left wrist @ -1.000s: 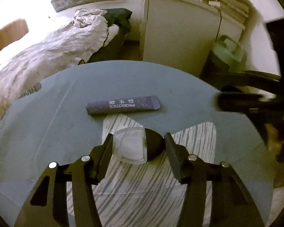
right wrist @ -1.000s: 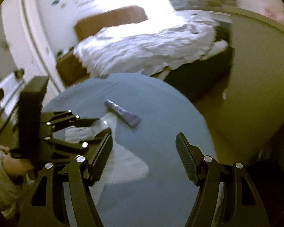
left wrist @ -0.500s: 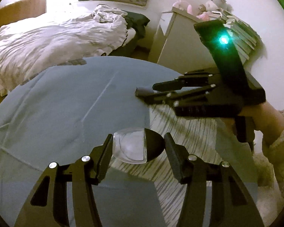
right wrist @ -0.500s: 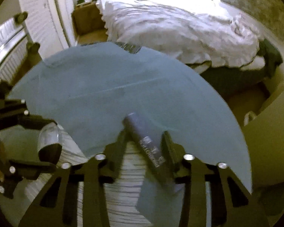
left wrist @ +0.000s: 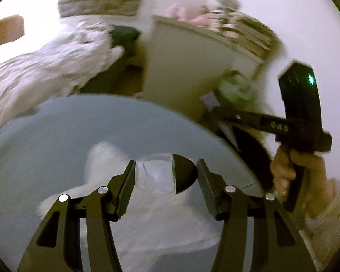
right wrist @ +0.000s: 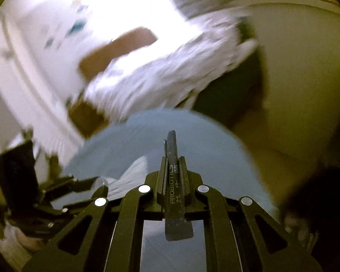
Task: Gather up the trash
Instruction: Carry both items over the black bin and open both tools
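Note:
My left gripper is shut on a small clear plastic cup with a black end, held above the round blue-grey table. In the right wrist view, a dark purple sachet printed PROBIOTICS stands edge-on between the pads of my right gripper. Its jaws are closing, and the pads press on the sachet. The sachet's tip pokes out past the fingertips, over the table. The right gripper also shows at the table's right edge in the left wrist view. The left gripper shows low on the left in the right wrist view.
A white striped sheet lies on the table under the left gripper. Beyond the table stand a bed with a white duvet and a beige cabinet topped with stacked things. A person's hand grips the right tool's handle.
The right gripper swung onto the sachet, shut on it and carried it off the table to the right. The left gripper kept the cup and rose a little.

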A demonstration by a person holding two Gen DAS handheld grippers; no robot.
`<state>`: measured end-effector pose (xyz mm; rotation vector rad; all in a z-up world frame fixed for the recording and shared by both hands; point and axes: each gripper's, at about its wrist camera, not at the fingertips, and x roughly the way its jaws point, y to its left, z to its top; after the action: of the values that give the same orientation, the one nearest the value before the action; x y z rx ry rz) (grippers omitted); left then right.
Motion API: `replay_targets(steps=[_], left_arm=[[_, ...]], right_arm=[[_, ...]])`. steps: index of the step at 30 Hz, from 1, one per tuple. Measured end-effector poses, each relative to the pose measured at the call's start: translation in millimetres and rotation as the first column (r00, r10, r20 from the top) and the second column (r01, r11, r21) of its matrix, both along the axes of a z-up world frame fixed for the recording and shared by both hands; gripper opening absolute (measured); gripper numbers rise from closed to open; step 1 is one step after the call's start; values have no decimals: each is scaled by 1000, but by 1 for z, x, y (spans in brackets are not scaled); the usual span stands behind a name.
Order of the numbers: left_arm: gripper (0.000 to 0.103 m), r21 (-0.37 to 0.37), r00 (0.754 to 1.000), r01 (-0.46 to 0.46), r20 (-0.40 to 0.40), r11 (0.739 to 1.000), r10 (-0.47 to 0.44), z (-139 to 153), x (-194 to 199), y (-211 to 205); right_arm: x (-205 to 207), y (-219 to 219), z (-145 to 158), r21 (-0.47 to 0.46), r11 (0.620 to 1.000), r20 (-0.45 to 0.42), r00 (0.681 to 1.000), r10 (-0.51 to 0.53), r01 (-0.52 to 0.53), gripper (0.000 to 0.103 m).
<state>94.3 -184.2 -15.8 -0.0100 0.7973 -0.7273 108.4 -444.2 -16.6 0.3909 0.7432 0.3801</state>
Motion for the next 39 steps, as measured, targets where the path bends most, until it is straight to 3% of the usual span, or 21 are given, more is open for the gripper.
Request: replay_targets(steps=[2,6,9,14,20,36,39], left_arm=[[53,-24,998,63,27,998,-63,9,-6,-39],[53,-70,986,160,53,985,-156,18,-15,-105],[53,-96,975,219,50,971,-215,17,-20,-151],[53,-69,961,276,33,959,-275,7,-22,-210],[53,-34,957,291,20,956,-291,-2,-20,-235],[54,-6,958,286,-5,958,-286,-14,-13,-249],[55,8,959,282,-9,959,-282,-16,-11,-253]], right_arm=[[-32,-42,2,-2,990,37,989,-142,142,10],[-94,-118,-6,20,919,74,916,-394,394,10],[-123,-149,-18,20,871,80,868,-490,490,10],[-148,-172,-25,59,822,129,812,-569,567,10],[-143,-189,-36,79,813,119,804,-582,577,10],[-133,-192,-39,64,817,84,812,-577,573,10],[-132,-192,-38,65,816,77,813,-578,574,15]])
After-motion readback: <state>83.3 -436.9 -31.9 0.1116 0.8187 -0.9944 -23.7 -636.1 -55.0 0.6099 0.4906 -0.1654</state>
